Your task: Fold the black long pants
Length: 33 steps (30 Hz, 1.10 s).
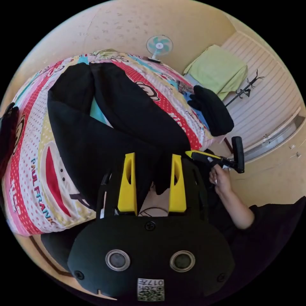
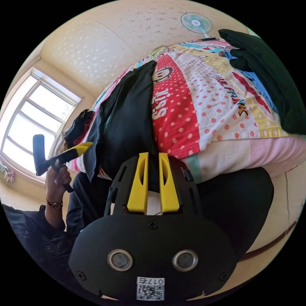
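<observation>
The black long pants (image 1: 108, 134) lie spread on a bed with a bright cartoon sheet (image 1: 35, 165), two legs running away from me and the near end hanging over the bed's edge. My left gripper (image 1: 152, 181) stands open, its yellow jaws wide apart with the pants' near edge between them. My right gripper (image 2: 153, 183) has its jaws close together, shut on a strip of the pants (image 2: 130, 127). The right gripper (image 1: 204, 155) also appears in the left gripper view, held by a hand at the pants' edge. The left gripper (image 2: 75, 149) appears in the right gripper view.
A second black garment (image 1: 212, 110) lies bundled at the bed's corner (image 2: 271, 79). A fan (image 1: 159, 46) stands beyond the bed, with a green cloth (image 1: 220, 70) and a coat stand (image 1: 245, 89) nearby. A window (image 2: 35, 118) is at the side. The person's dark sleeve (image 1: 274, 220) is near.
</observation>
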{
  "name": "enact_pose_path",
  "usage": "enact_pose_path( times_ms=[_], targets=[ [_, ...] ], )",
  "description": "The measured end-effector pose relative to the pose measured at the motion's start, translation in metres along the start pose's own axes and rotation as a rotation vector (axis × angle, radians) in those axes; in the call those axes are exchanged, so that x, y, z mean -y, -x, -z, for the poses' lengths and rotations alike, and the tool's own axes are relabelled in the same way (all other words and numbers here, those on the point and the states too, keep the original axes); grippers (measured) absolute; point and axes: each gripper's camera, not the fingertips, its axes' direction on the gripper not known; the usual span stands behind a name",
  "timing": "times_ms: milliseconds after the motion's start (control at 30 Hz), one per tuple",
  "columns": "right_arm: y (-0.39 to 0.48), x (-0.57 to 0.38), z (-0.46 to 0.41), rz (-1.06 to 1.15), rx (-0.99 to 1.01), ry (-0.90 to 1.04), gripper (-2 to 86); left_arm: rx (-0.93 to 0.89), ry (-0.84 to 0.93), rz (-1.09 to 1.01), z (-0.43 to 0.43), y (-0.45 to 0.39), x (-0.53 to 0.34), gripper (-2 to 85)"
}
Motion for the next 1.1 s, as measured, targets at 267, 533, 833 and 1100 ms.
enact_pose_path(
  times_ms=[267,533,833,1100],
  targets=[
    [0.000,0.012,0.007,0.018,0.017,-0.008,6.1,-0.306,-0.276,0.219,0.090,0.071,-0.058,1.9],
    [-0.013,0.050,0.020,-0.037,0.091,0.141,9.0,0.116,-0.471,0.687,0.256,0.151,-0.259,-0.1],
    [-0.020,0.079,0.020,-0.035,0.029,0.315,9.1,0.154,-0.392,0.530,0.282,0.110,-0.222,9.6],
    [0.008,0.086,0.082,0.154,0.407,0.207,3.2,-0.354,-0.135,0.072,0.240,-0.011,-0.009,16.0]
  ],
)
